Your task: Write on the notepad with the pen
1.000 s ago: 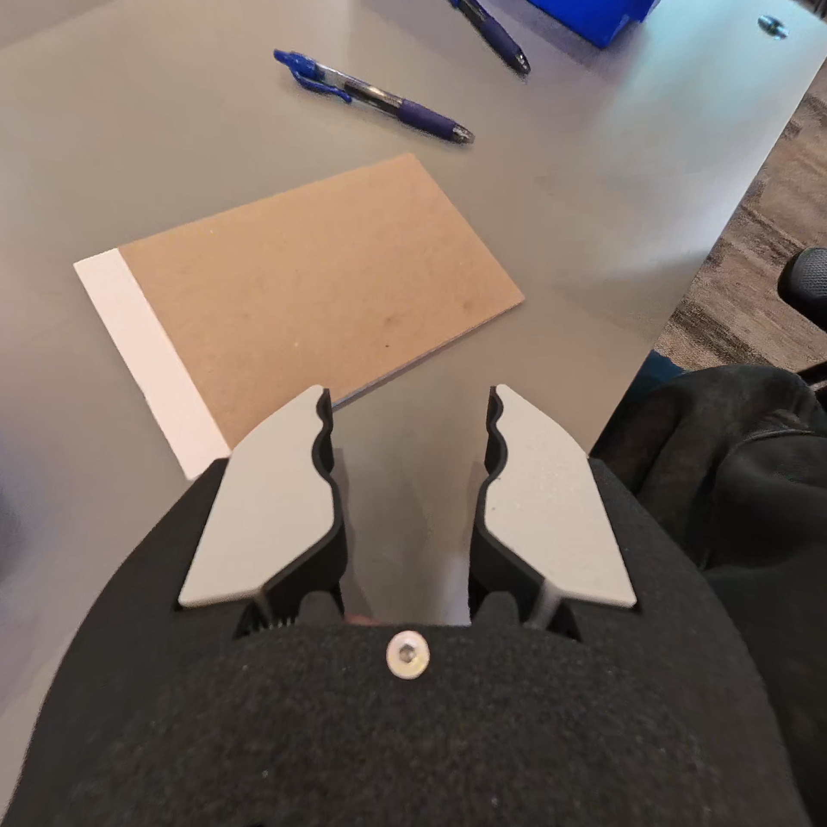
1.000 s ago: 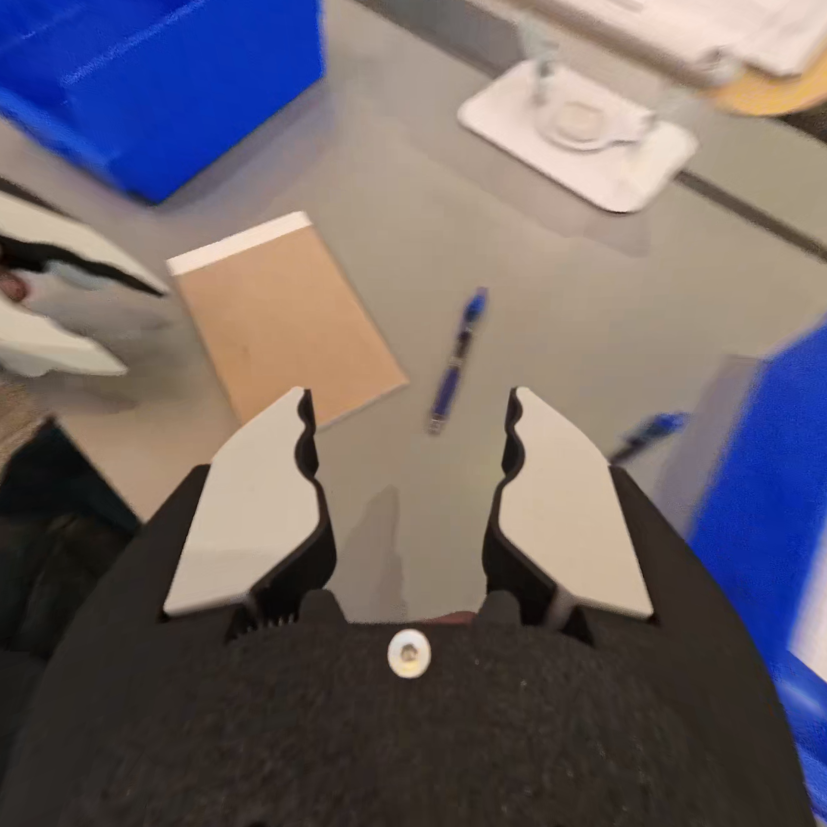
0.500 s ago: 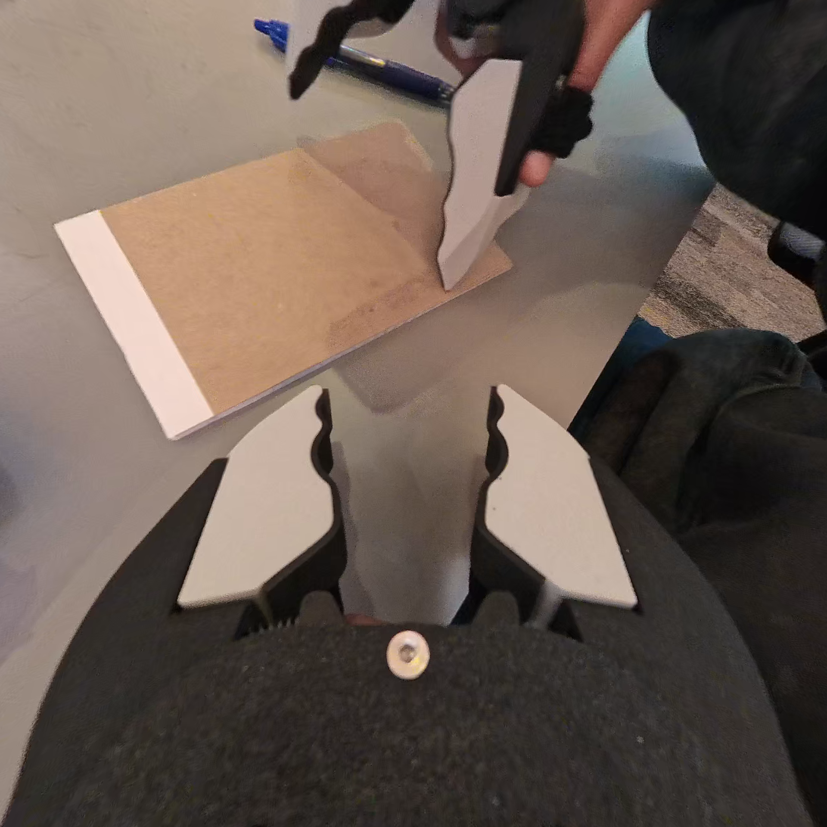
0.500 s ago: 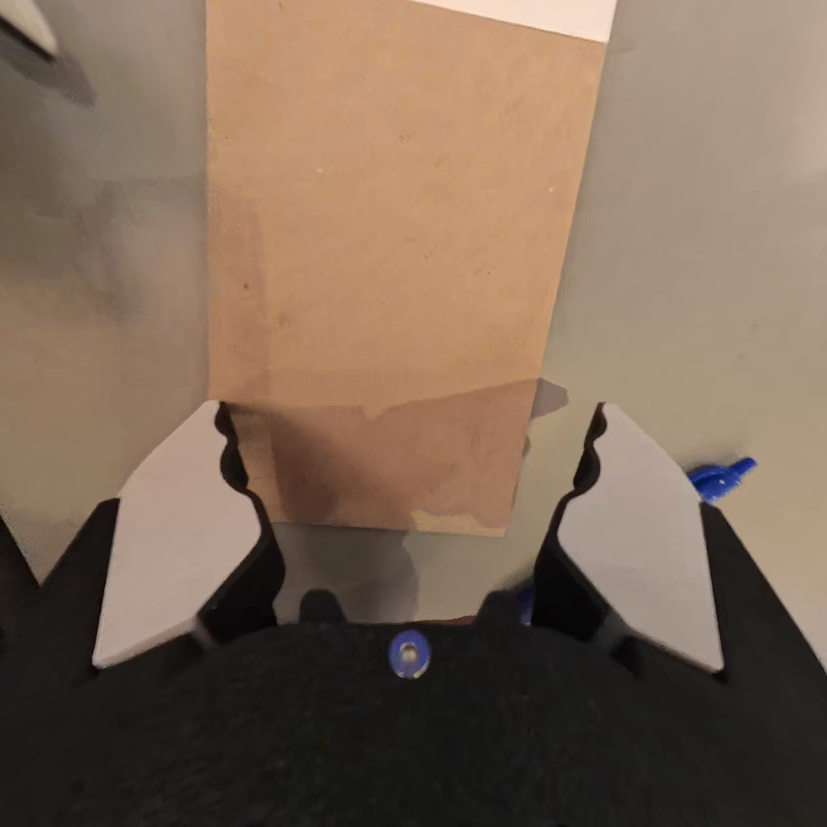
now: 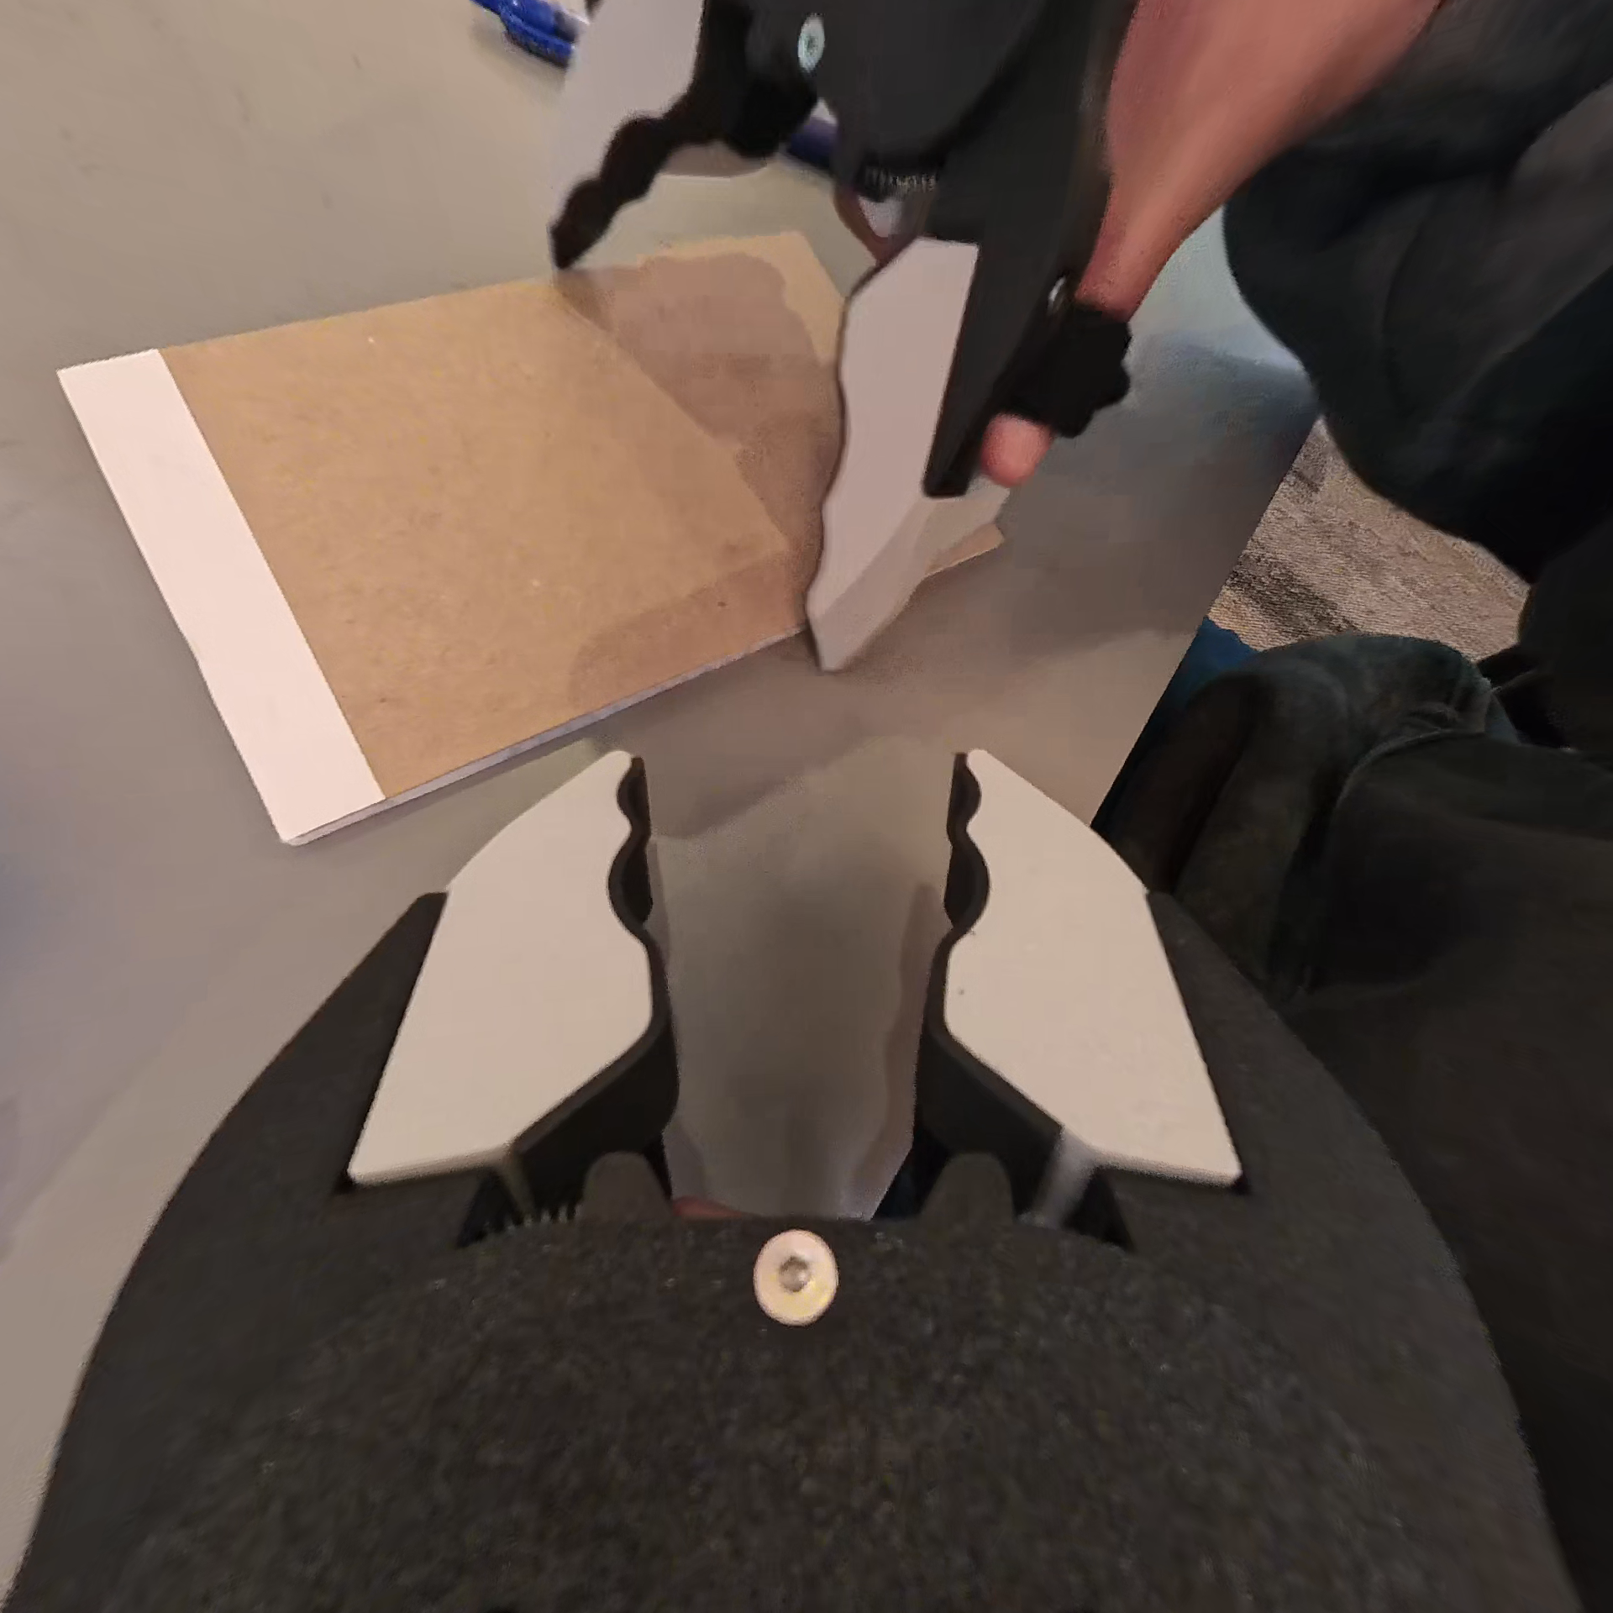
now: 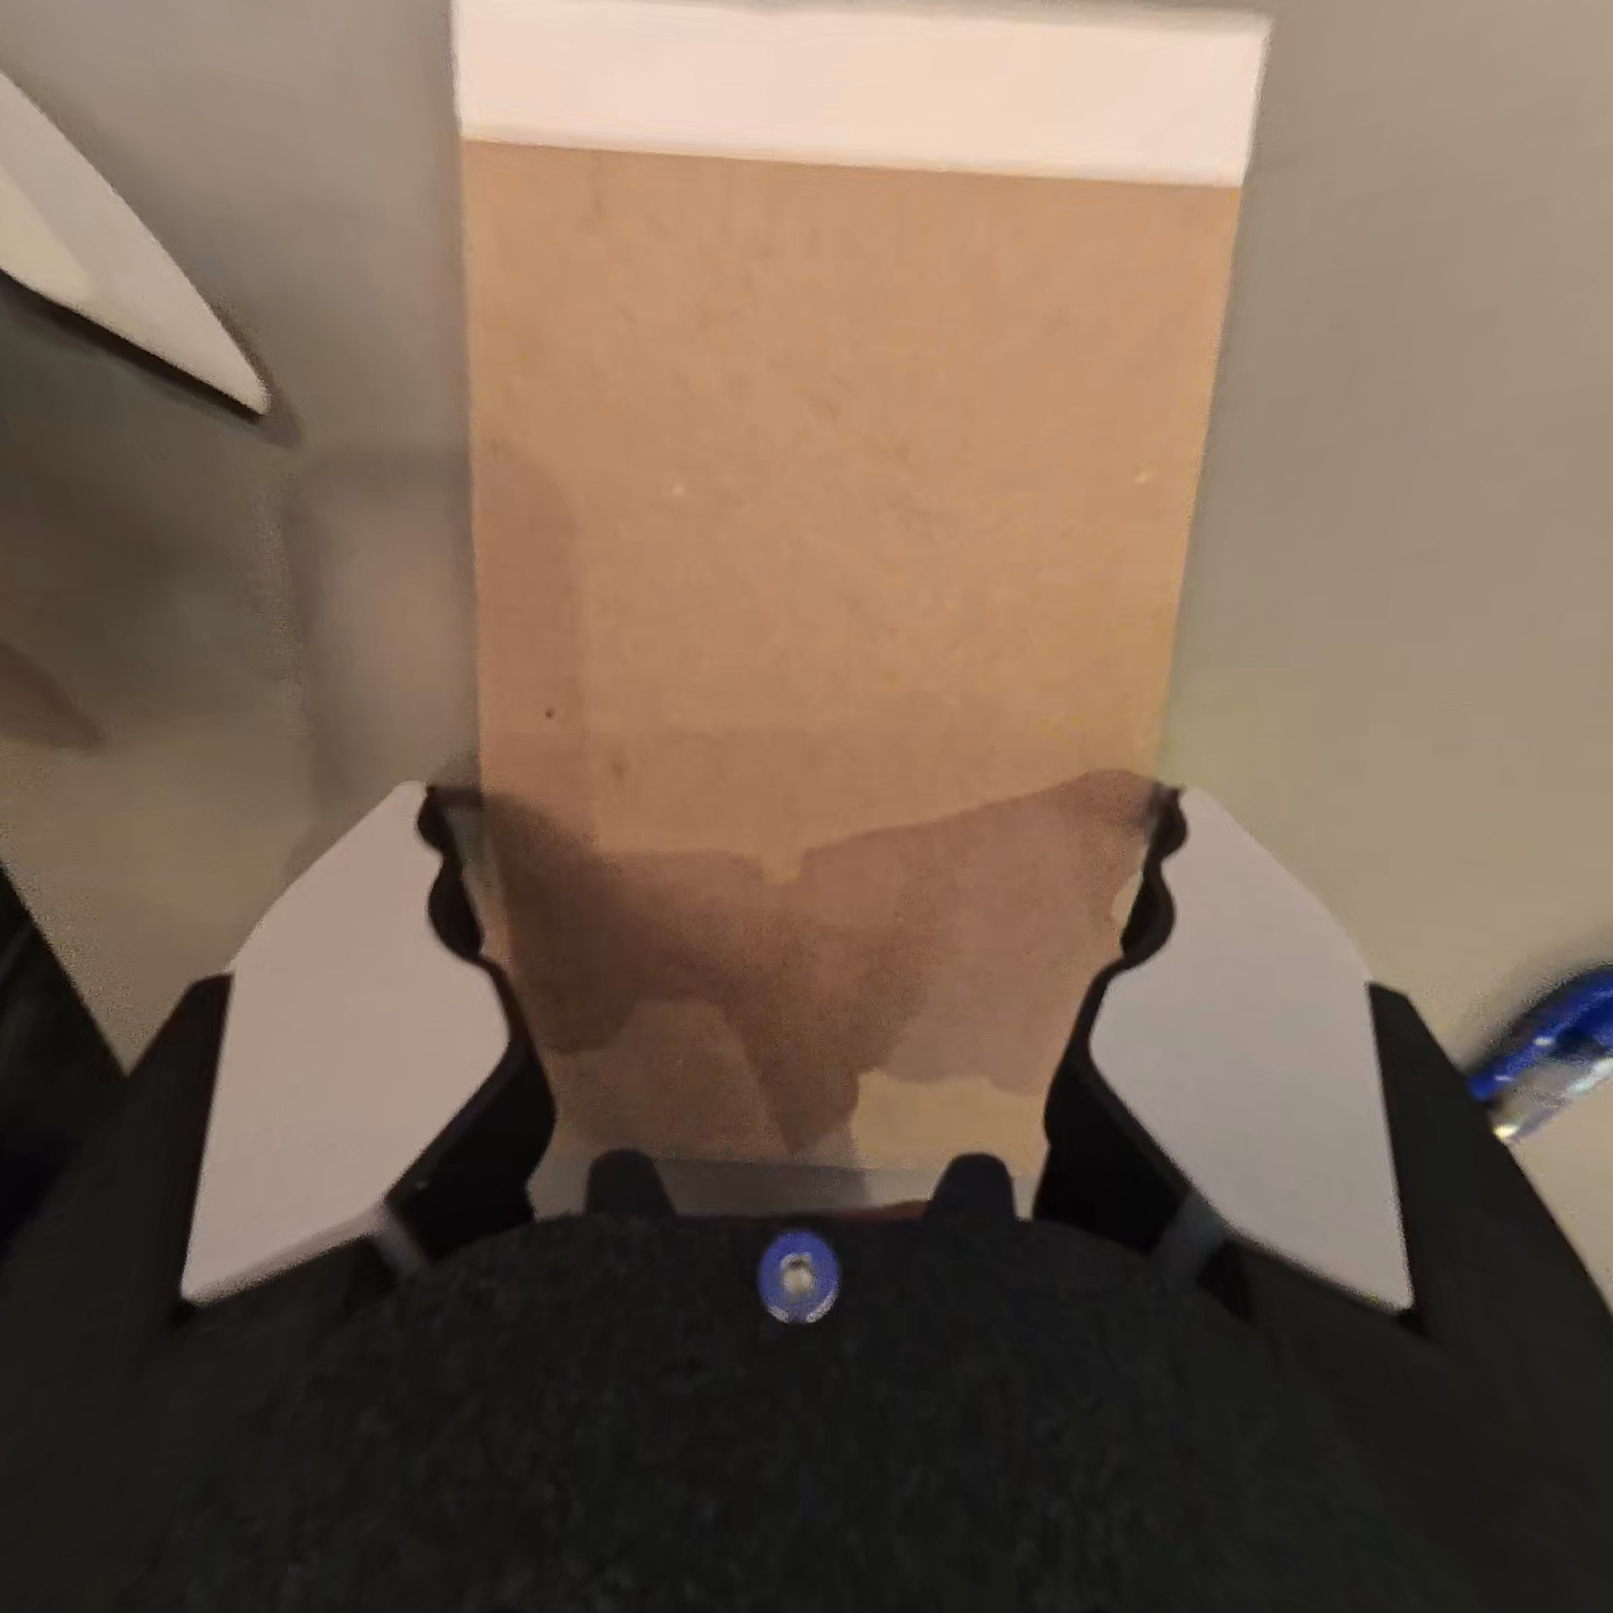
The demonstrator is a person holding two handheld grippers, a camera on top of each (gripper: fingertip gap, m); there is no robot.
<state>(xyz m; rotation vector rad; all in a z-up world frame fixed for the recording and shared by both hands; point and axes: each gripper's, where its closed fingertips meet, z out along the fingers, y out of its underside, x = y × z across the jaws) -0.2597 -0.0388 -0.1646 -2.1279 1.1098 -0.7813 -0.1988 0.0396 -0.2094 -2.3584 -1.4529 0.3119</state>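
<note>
Lower now, right tongs (image 6: 799, 803) straddle the notepad (image 6: 829, 524), spread wide.

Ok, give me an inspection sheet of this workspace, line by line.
Surface: grey table, bare around the pad.
Job's things: notepad lies flat, brown cardboard side up, white strip at one end; blue pen beside it, not held.
Clutter: nothing seen.
Grippers: left gripper open, empty, short of the pad; right gripper open wide, fingers straddling the pad's end.
Cables: nothing seen.
Surroundings: person's dark clothing at the table edge, carpet beyond.
</note>
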